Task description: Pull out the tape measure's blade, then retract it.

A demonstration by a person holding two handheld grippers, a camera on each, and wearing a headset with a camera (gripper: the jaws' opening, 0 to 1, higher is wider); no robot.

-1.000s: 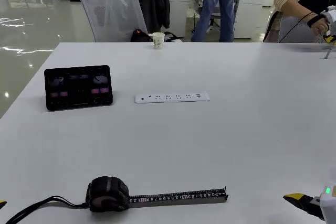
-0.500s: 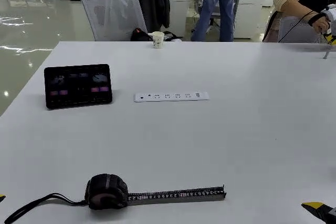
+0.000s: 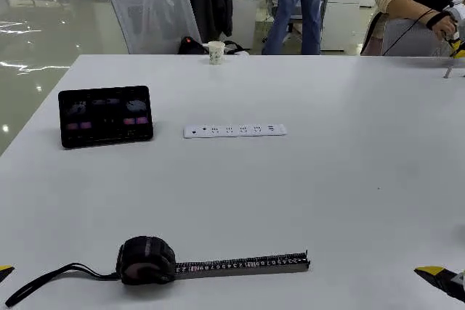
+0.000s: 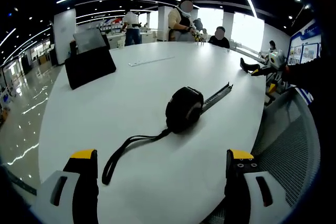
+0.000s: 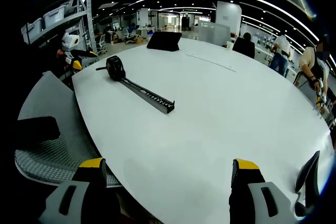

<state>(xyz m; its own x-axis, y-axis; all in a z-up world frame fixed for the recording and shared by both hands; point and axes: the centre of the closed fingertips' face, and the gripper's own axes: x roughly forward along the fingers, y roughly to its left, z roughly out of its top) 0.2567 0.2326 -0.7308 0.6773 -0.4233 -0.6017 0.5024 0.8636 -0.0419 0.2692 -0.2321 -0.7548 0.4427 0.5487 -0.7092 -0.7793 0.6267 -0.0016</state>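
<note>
Progress: the blade is seen drawn part-way out of the tape measure and laid flat on the table; the pulling-out is judged done, at least in part; the retraction is judged left to do, since the blade is not yet back in the case
Tape measure: set near the front edge of the table, case to the left, blade run out to the right and ended in its hook; a black strap is trailed from the case towards the left corner
Left gripper: jaws spread wide, nothing held between them; kept at the table's edge; the case is seen ahead between the jaws but apart from them, the strap's loop nearest
Right gripper: jaws likewise parted and empty; held off the near right edge; the hook is seen well apart from it, ahead and towards the left jaw
Contact: neither case nor blade is touched
Other things: a tablet, a power strip and a paper cup are left farther back
</note>
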